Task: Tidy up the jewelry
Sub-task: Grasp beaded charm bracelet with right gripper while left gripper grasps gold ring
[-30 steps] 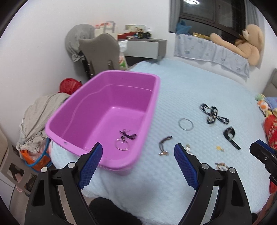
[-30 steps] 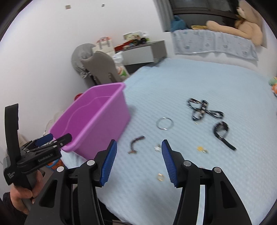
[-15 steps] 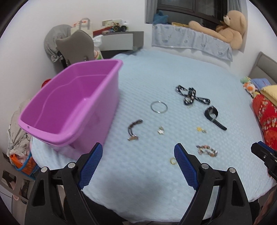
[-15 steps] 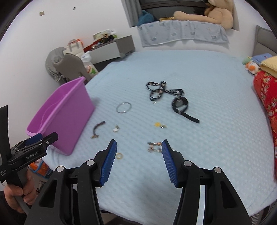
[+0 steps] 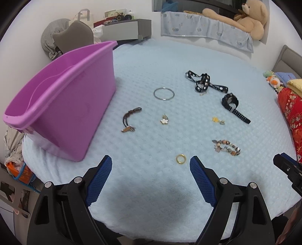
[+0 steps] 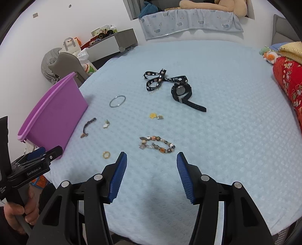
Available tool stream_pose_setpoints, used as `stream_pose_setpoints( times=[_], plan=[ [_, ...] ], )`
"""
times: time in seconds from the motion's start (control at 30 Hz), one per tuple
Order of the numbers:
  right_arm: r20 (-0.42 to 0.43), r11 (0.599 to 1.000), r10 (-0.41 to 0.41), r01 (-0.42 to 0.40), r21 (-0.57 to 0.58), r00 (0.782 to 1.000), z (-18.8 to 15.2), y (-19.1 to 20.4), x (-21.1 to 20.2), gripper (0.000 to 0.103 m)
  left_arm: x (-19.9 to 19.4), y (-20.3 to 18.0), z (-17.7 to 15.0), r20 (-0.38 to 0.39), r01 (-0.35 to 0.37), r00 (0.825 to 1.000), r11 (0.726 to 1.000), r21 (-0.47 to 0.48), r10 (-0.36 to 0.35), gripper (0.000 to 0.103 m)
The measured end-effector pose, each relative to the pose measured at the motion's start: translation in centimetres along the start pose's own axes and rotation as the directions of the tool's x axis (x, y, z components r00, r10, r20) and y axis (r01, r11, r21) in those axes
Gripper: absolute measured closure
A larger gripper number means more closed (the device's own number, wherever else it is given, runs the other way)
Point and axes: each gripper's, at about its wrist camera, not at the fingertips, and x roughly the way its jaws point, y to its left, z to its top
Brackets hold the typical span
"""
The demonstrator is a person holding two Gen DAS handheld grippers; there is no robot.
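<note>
Jewelry lies scattered on a light blue bedspread. A gold ring (image 5: 181,159) lies just ahead of my open, empty left gripper (image 5: 149,160). A beaded bracelet (image 6: 157,144) lies just ahead of my open, empty right gripper (image 6: 152,156). Further off lie a silver bangle (image 5: 163,93), a brown cord charm (image 5: 130,120), a white flower charm (image 5: 164,119), a yellow charm (image 5: 217,120), a black watch (image 6: 182,92) and a patterned black ribbon (image 6: 160,79). A purple tub (image 5: 62,90) stands at the left; its inside is hidden.
The bed's near edge runs just under both grippers. A red patterned quilt (image 6: 288,83) and soft toys lie at the right. A grey chair (image 5: 75,35), a desk and clutter stand beyond the tub. A teddy bear (image 5: 245,17) sits on the window ledge.
Both grippers have swung right, away from the tub and over the scattered jewelry. The tub's inside has dropped out of sight. Both stay open and empty.
</note>
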Motion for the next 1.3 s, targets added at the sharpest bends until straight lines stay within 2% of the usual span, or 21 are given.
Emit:
stream_pose_setpoints(
  times=[0.3, 0.6, 0.87, 1.3],
  plan=[
    [-0.041, 1.000, 0.011, -0.011, -0.001, 0.999, -0.6, -2.5, 4.2, 0.050, 4.0, -1.6, -1.4, -0.054, -0.011, 0.998, 1.000, 0.003, 0.011, 0.020],
    [-0.091, 1.000, 0.022, -0.023, -0.017, 0.996, 0.1, -3.7, 8.2, 0.049, 7.6, -2.6, -1.2, -0.098, -0.006, 0.995, 1.000, -0.015, 0.005, 0.020],
    [-0.128, 0.995, 0.018, -0.030, -0.094, 0.992, 0.8, -3.1, 11.0, 0.046, 10.3, -3.9, -1.7, -0.143, 0.014, 0.990, 1.000, -0.010, -0.016, 0.020],
    [-0.190, 0.976, 0.001, -0.043, -0.213, 0.982, 1.2, -1.8, 14.7, 0.045, 12.7, -4.4, -1.8, -0.159, 0.004, 0.987, 1.000, -0.014, -0.006, 0.020]
  ],
)
